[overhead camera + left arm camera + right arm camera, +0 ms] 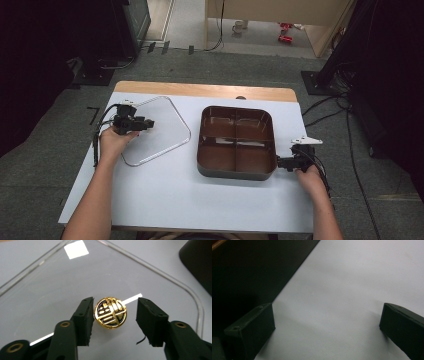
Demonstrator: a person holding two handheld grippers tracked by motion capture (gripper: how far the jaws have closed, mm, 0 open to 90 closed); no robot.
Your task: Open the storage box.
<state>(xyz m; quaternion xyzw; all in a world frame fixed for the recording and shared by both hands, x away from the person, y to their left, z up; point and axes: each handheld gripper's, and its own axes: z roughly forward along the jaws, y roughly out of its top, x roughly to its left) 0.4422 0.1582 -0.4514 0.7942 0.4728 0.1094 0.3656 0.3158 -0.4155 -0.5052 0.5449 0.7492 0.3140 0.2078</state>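
The left gripper (115,312) stands part open around the gold knob (110,312) of the clear lid (152,131), lying flat on the counter (165,195) at left. Its left pad is just beside the knob and its right pad apart. At right, the right gripper (281,162) stands wide and empty beside the brown tray (236,172).

the left gripper (148,123) sits over the clear lid (159,131), held level in the left hand (114,141), forearm running up from the bottom edge. its jaws stand parted. the right gripper (278,162) lies well to the right of the lid, in the right hand (310,177), jaws spread wide and pointing leftward toward it.
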